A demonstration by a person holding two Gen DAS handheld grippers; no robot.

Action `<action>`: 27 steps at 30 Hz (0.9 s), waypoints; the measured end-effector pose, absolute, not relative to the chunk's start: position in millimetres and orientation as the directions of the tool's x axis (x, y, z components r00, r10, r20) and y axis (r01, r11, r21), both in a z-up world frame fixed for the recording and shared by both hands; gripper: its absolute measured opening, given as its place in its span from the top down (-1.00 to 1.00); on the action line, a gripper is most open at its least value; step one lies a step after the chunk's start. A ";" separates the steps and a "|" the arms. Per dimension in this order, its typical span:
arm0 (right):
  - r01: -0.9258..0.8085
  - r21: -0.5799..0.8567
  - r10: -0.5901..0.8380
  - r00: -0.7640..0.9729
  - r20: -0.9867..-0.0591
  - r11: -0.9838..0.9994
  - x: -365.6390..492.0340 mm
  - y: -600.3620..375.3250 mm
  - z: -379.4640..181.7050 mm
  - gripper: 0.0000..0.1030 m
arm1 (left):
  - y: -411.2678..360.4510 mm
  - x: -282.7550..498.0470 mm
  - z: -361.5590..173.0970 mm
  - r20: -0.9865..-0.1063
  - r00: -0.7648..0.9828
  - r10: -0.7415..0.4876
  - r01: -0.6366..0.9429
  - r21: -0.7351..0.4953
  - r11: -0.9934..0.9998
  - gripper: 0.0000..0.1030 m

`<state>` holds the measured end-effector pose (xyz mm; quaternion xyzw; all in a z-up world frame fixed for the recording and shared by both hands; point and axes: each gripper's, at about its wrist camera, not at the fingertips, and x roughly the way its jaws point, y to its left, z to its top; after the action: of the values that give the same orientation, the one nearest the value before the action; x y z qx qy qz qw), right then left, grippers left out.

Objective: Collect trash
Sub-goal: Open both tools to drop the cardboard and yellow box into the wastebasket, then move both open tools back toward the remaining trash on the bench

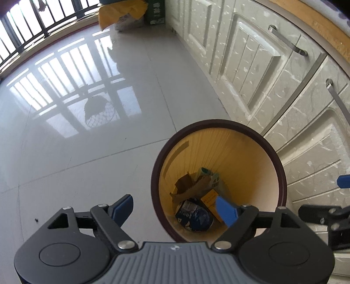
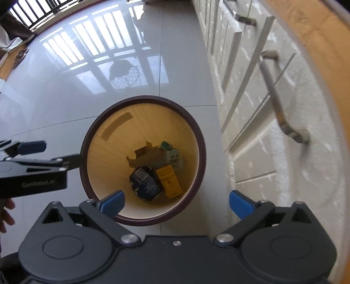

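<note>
A round trash bin with a dark brown rim (image 1: 218,124) (image 2: 142,99) and yellow inside stands on the floor by the cabinets. Trash lies at its bottom: a dark blue crumpled bag (image 1: 194,215) (image 2: 145,183), a yellow box (image 1: 210,200) (image 2: 169,181), brown cardboard (image 1: 188,185) (image 2: 146,156) and a green and white carton (image 1: 211,177) (image 2: 171,153). My left gripper (image 1: 175,207) is open and empty above the bin's left rim. My right gripper (image 2: 177,204) is open and empty above the bin's near right rim.
White cabinet doors with metal handles (image 1: 286,40) (image 2: 282,96) run along the right. Glossy tiled floor (image 1: 76,131) spreads to the left. A yellow bag and green box (image 1: 131,13) stand at the far wall by a barred window (image 1: 32,26).
</note>
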<state>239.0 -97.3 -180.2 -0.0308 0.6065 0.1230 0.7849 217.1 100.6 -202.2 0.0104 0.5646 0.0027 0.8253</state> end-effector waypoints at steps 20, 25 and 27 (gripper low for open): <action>-0.246 0.080 0.161 0.333 -0.929 0.966 203.2 -94.3 -135.3 -1.00 | 123.1 161.2 -149.3 -0.932 0.359 0.052 -0.106 0.015 0.994 -1.00; -0.273 0.067 0.166 0.356 -0.920 0.960 193.4 -91.4 -126.0 -1.00 | 125.4 148.4 -139.9 -0.926 0.371 0.067 -0.140 0.016 0.990 -1.00; -0.283 0.058 0.167 0.378 -0.911 0.957 189.2 -90.6 -119.5 -0.99 | 126.9 142.6 -135.0 -0.921 0.381 0.081 -0.155 0.023 0.988 -1.00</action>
<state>189.2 -90.6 -119.5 -0.0535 0.5411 0.1357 0.8282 142.6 126.9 -135.0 -0.0335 0.5516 0.0712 0.8304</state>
